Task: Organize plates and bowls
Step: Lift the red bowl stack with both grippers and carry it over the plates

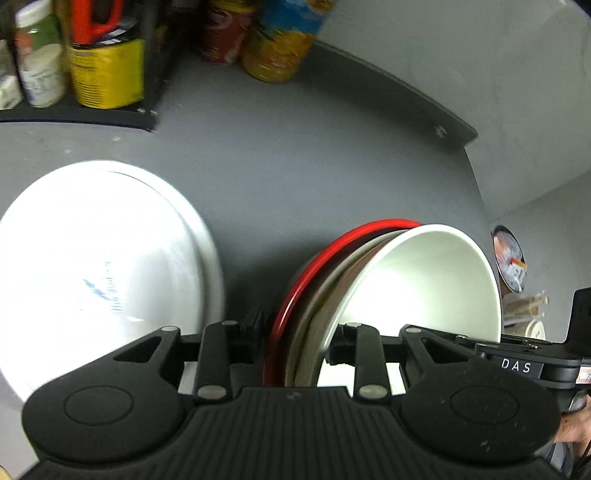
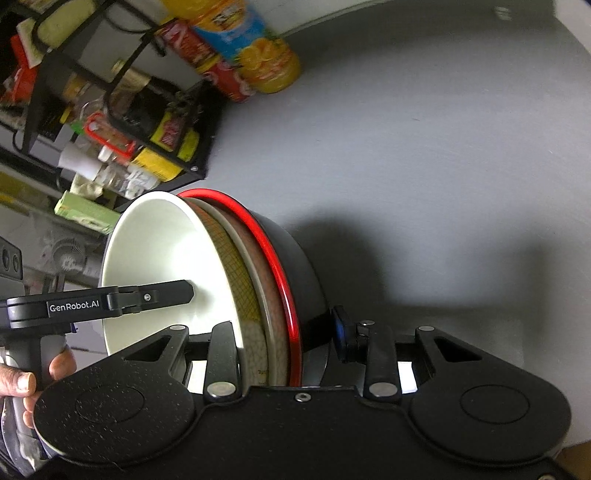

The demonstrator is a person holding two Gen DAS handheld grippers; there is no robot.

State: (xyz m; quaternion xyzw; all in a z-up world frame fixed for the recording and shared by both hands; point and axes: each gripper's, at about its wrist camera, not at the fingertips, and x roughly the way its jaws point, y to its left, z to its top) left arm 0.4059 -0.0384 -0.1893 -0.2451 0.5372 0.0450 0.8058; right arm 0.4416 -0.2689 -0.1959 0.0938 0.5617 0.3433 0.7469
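Note:
A nested stack of bowls point(image 1: 369, 280) is held tilted on edge above the grey table: a white inner bowl point(image 1: 424, 280), a brown one, and a black outer bowl with a red rim point(image 1: 306, 280). My left gripper point(image 1: 295, 339) is shut on the stack's rim. My right gripper point(image 2: 288, 343) is shut on the same stack point(image 2: 251, 280) from the opposite side. The left gripper's body point(image 2: 103, 304) shows in the right wrist view. A large white plate point(image 1: 99, 266) lies on the table left of the stack.
A black wire rack point(image 2: 110, 110) with jars and packets stands at the back left of the grey table point(image 1: 295, 155). An orange juice bottle point(image 1: 284, 37) and a red can point(image 1: 225, 29) stand at the back. A white wall is to the right.

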